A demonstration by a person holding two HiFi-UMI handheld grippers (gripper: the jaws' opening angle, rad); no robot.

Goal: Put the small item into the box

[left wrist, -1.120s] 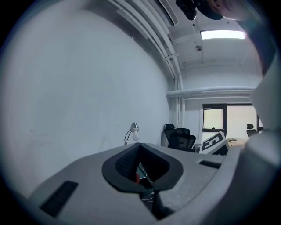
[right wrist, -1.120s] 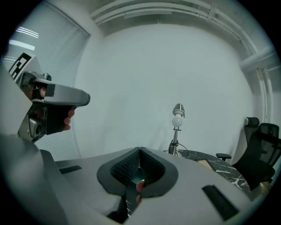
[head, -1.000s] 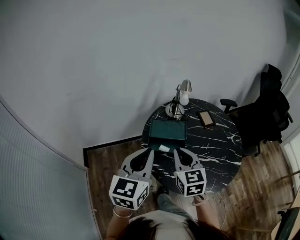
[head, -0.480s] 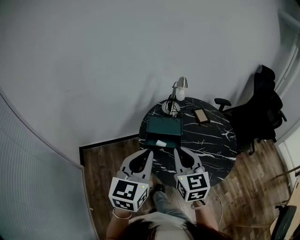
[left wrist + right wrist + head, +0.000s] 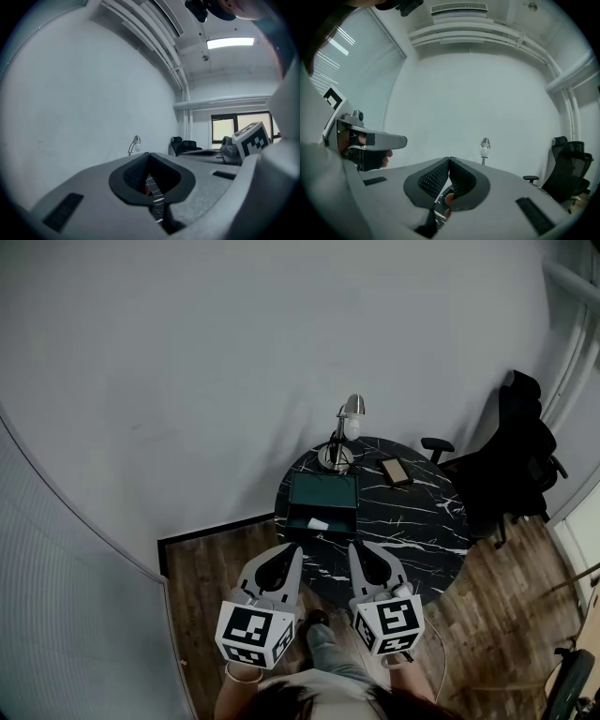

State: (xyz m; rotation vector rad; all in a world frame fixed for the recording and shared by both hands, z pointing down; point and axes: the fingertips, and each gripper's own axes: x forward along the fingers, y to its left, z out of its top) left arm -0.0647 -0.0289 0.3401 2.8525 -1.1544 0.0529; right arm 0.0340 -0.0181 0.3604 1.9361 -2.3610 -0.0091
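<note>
The small white item (image 5: 318,523) lies in the near part of the dark green box (image 5: 324,491), inside its outline and close to its front edge; it is too small in the head view to tell its shape beyond a pale, flat piece. The box sits open on the left half of a round black marble desk (image 5: 417,521), its near edge close to the desk's rim.

Behind the box, at the far rim of the desk, stands a small silver desk lamp (image 5: 348,420) with a round base and a bare white bulb. To the right of the lamp lies a phone (image 5: 395,471), flat on the marble and well apart from the box.

Both grippers hang level in front of the person, off the near edge of the desk and apart from the box. The left gripper (image 5: 299,547) is clenched, its pads meeting at the tips with nothing between them; only a strip of marble shows through the hollow behind the tips. The right gripper (image 5: 353,547) is likewise clenched and empty, just beside the left one.

A black office chair (image 5: 521,442) stands to the right of the desk on the wooden floor (image 5: 214,563), near a plain grey wall (image 5: 234,362).
</note>
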